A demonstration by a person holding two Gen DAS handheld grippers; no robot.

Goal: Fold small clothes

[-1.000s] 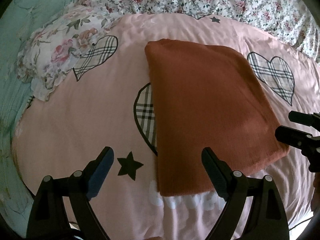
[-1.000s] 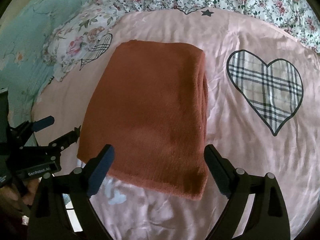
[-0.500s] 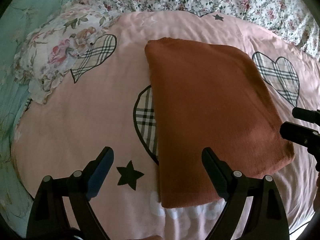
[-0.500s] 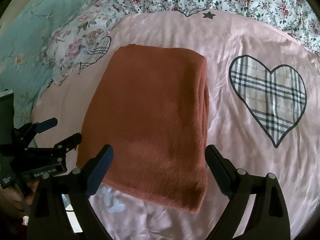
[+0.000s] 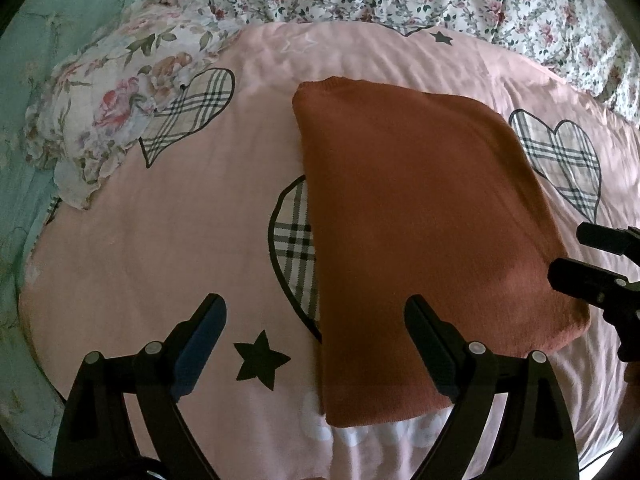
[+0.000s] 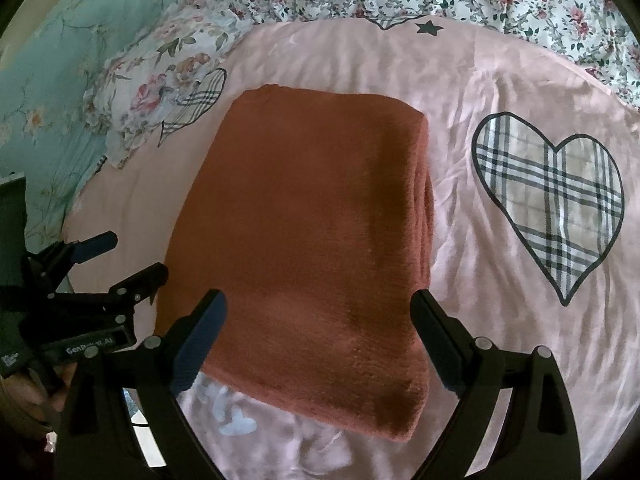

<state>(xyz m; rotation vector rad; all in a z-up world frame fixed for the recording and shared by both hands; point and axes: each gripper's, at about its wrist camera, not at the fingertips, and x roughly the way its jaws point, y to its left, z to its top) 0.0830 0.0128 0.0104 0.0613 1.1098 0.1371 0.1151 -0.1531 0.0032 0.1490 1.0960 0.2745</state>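
bed: pink heart-print sheet (image 6: pixel 500 92) | on it: folded rust garment (image 6: pixel 312 232), floral pillow (image 5: pixel 116 100)

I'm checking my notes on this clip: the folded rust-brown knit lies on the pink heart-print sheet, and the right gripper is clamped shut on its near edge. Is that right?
Not quite. The right gripper is open, its fingers spread wide above the folded rust-brown knit and gripping nothing, as the right wrist view shows. The rest stands: the knit lies on the pink heart-print sheet.

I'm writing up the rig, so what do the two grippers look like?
Both the left gripper and right gripper are matte black frames with silver screws and two angled fingers lined with dark blue pads. The left's body carries white "GenRobot.AI" lettering.
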